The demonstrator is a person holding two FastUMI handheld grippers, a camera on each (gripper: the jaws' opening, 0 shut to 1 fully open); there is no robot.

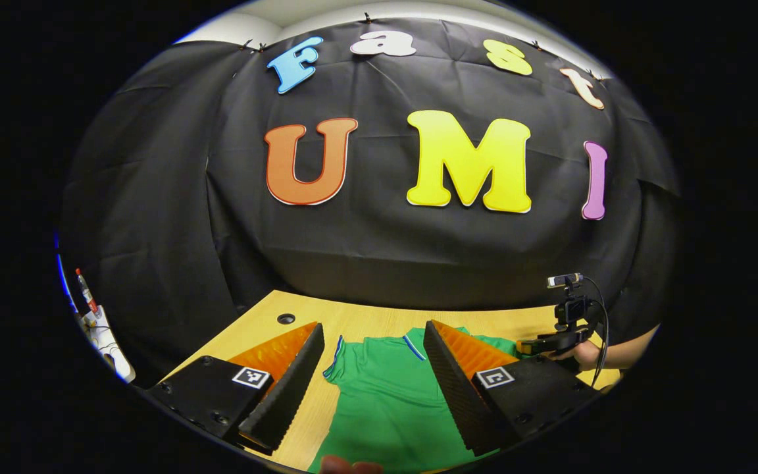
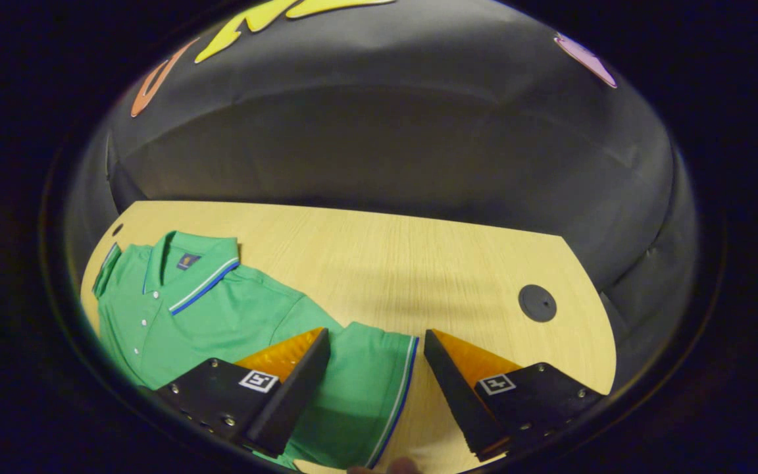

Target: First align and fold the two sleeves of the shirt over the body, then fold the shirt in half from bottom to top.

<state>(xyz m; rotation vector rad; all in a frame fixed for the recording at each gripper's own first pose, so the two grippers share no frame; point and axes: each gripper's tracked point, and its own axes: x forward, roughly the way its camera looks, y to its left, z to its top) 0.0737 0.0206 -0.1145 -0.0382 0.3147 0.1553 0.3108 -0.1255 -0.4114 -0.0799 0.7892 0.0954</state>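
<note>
Hovering with jaws apart, the right gripper (image 2: pixel 376 368) and left gripper (image 1: pixel 372 359) grasp nothing, so the green short-sleeved polo shirt (image 2: pixel 221 309), flat at lower left on the pale wooden table (image 2: pixel 405 263), could bunch if only its blue-striped sleeve hem (image 2: pixel 395 395) is pinched.

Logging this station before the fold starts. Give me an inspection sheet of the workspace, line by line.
Surface: light wooden table with a round dark grommet.
Job's things: green polo shirt lying flat, collar toward the wall; sleeve spread out, not folded.
Clutter: marker and white items at the left edge of the left gripper view.
Grippers: left gripper open above the shirt; right gripper open, straddling the sleeve's striped cuff.
Cables: black cable looping from the right gripper's camera mount.
Surroundings: black cloth wall behind the table.
</note>
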